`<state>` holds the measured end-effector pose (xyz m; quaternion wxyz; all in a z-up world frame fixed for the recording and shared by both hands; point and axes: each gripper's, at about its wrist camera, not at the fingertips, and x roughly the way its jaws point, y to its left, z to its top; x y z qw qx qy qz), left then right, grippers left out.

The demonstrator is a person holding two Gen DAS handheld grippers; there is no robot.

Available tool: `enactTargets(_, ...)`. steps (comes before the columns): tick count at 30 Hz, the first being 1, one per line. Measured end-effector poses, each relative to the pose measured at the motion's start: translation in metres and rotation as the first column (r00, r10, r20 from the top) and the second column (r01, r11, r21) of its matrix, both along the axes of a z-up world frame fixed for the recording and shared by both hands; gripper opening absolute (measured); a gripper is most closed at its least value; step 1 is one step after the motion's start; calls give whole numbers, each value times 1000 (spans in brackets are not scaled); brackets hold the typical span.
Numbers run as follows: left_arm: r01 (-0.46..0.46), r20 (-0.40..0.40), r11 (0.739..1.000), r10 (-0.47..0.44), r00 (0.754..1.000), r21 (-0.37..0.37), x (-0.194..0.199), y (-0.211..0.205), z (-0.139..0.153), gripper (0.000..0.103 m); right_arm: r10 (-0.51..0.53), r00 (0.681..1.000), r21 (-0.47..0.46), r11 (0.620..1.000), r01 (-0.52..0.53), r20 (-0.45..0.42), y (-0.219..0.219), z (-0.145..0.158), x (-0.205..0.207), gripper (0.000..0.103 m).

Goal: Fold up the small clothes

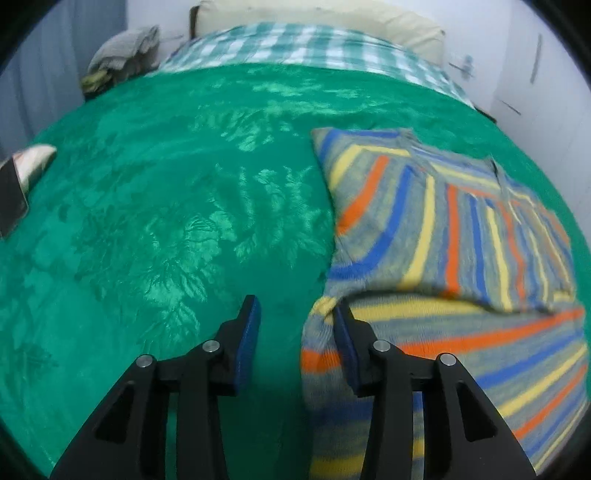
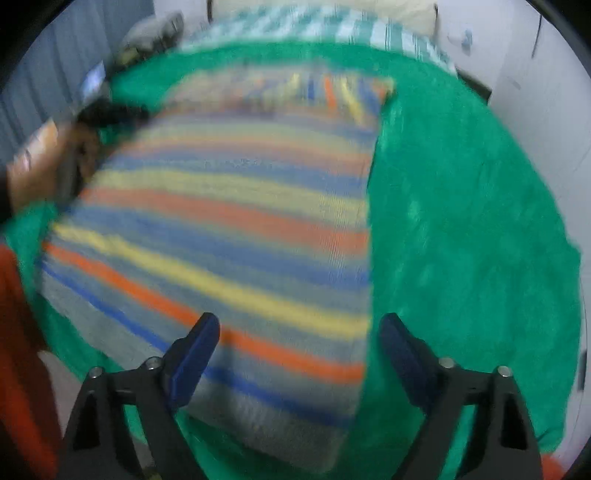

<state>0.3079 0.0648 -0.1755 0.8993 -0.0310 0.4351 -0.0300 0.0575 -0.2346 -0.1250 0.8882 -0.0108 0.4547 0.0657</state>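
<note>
The striped sweater [image 1: 454, 236] lies on the green blanket [image 1: 166, 206] that covers the bed, and it serves as my marker for everything else. From the left wrist view, one part of it, seemingly a sleeve or side panel, is already turned over onto the body, its stripes running crosswise to those beneath. So I would judge that a first fold is made, while the garment is far from a compact bundle.

The left tongs [image 1: 295, 314] hover at the sweater's near left edge, spread apart and gripping nothing; the inner finger sits just at the hem, though I cannot tell whether it touches. The right tongs [image 2: 299, 328] hang over the sweater's near right edge, also released wide, with cloth showing between the fingers but none pinched. That view is blurred, so finer creases are lost to me.

Beyond the sweater's far end lie a checked sheet [image 1: 295, 48] and a pillow [image 1: 321, 18].

What seems left: bringing in the other side, then doubling the length and squaring it off.
</note>
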Motion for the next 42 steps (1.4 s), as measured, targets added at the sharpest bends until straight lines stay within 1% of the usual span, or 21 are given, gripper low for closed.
enactTargets(3,29,19,999,-28,999,-30,-20,11,0,53,14,999,176,984,-22,49,-16,45,60,87)
enactTargets(5,55,45,997,-53,998,-48,-30,18,-7,57,3,1000,327,945,-8,16,-29,52,117,86)
enactTargets(7,54,62,994,-48,997,-92,-32,23,-11,58,-31,999,441,896,46,-42,-39,44,168,81)
enactTargets(10,58,64,993,-51,997,-104,-31,18,-12,59,-62,984,563,813,147,-167,-47,8,244,61)
enactTargets(12,61,72,993,-54,996,-99,-31,17,-12,60,-113,962,588,772,242,-248,-50,-16,275,58)
enactTargets(15,65,81,993,-57,995,-99,-33,16,-13,61,-155,948,565,772,291,-277,-47,-34,293,58)
enactTargets(18,67,89,992,-58,994,-104,-34,16,-14,62,-144,934,553,772,313,-327,-36,-56,306,48)
enactTargets(19,68,90,991,-58,994,-111,-34,17,-15,62,-141,935,547,779,307,-325,-32,-59,308,33)
enactTargets(20,69,90,990,-58,994,-119,-35,18,-15,62,-130,940,538,791,290,-315,-29,-58,312,8)
enactTargets(21,69,91,990,-58,994,-123,-35,19,-15,62,-121,949,523,811,264,-291,-26,-53,313,3)
enactTargets(22,69,92,990,-58,994,-124,-35,19,-15,62,-111,972,493,846,201,-206,-20,-37,314,3)
enactTargets(24,68,94,991,-57,994,-116,-36,19,-15,62,-90,992,475,871,124,-93,-16,-18,315,3)
enactTargets(25,68,95,992,-57,994,-110,-36,18,-16,63,-99,992,447,886,122,-73,-15,-16,315,3)
enactTargets(27,67,96,993,-58,994,-97,-35,17,-16,63,-110,987,398,905,149,-118,-11,-28,326,3)
enactTargets(29,67,97,993,-58,994,-95,-35,18,-16,63,-121,977,357,917,178,-178,-16,-46,327,10)
enactTargets(31,68,97,993,-58,994,-98,-35,18,-16,63,-137,981,389,903,182,-141,-25,-40,315,13)
enactTargets(32,68,98,993,-58,993,-96,-35,17,-16,63,-146,981,413,891,186,-126,-29,-35,309,24)
enactTargets(34,68,99,993,-58,993,-93,-35,17,-16,63,-149,978,467,861,200,-143,-35,-26,292,39)
enactTargets(37,67,99,994,-59,993,-89,-35,17,-15,63,-84,971,554,809,198,-225,-34,-31,269,40)
enactTargets(40,67,98,993,-58,993,-94,-35,17,-15,63,-59,950,568,789,233,-308,-27,-48,263,40)
enactTargets(42,67,98,993,-58,993,-93,-35,17,-15,63,-74,936,561,784,267,-343,-22,-60,264,31)
